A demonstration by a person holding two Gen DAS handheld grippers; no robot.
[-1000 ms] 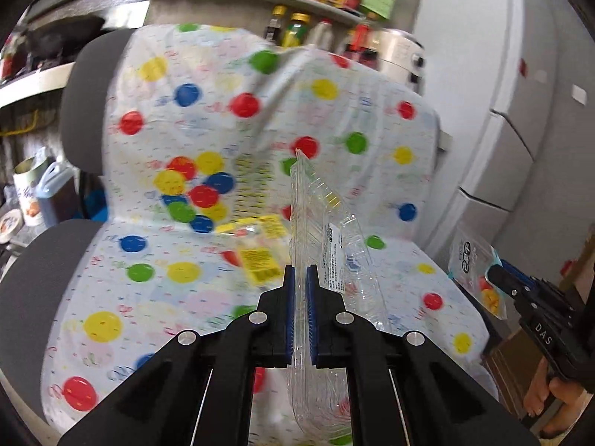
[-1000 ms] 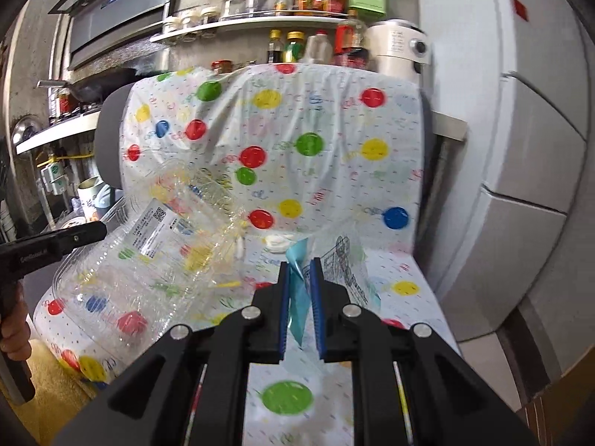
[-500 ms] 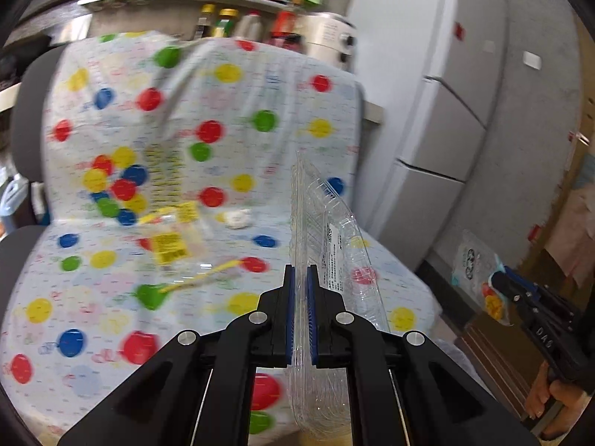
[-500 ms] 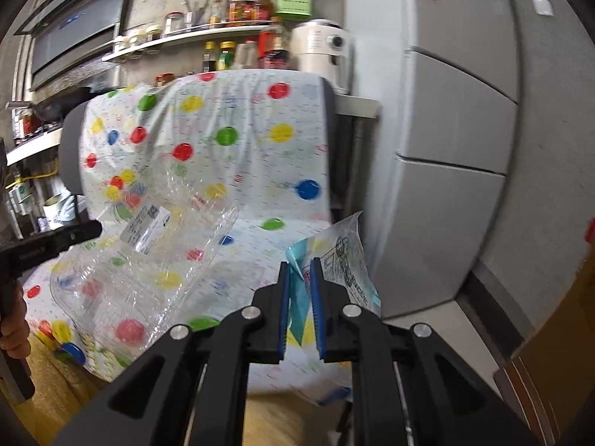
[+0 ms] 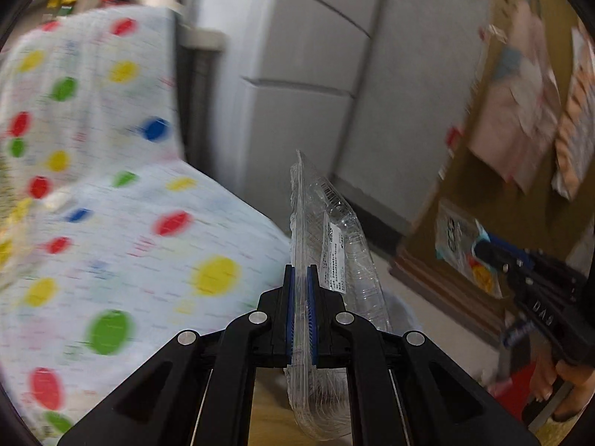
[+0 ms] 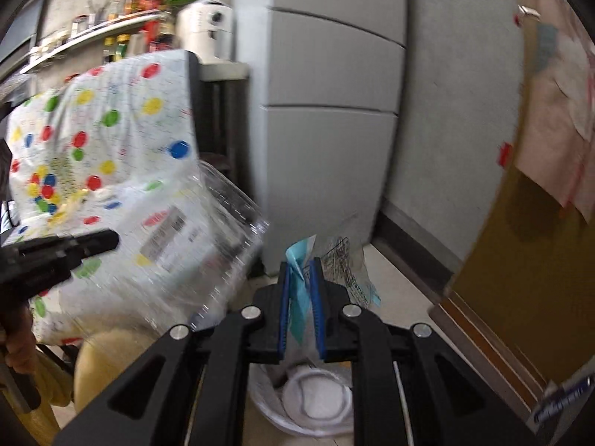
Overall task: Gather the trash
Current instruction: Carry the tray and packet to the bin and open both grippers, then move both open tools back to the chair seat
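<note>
My left gripper (image 5: pixel 301 273) is shut on the edge of a clear plastic clamshell box (image 5: pixel 334 245), which stands upright in front of the jaws. In the right wrist view the same box (image 6: pixel 186 245) hangs from the left gripper (image 6: pixel 109 239) beside the spotted chair. My right gripper (image 6: pixel 300 265) is shut on a clear printed bag with a teal strip (image 6: pixel 346 264). Just below it stands a bin with a white liner (image 6: pixel 267 409), a white round lid inside. The left wrist view shows the right gripper (image 5: pixel 481 248) at far right, holding that bag (image 5: pixel 457 238).
A chair under a white cover with coloured dots (image 5: pixel 111 223) fills the left. A grey fridge (image 6: pixel 327 130) stands behind, a brown wooden door (image 6: pixel 520 260) at the right. A shelf with bottles (image 6: pixel 122 3) runs above the chair. A hand (image 5: pixel 572 383) grips the right handle.
Both views have swung right and slightly down, away from the chair toward the fridge and floor. The bin has come into sight under the right gripper. Both grips are unchanged.
</note>
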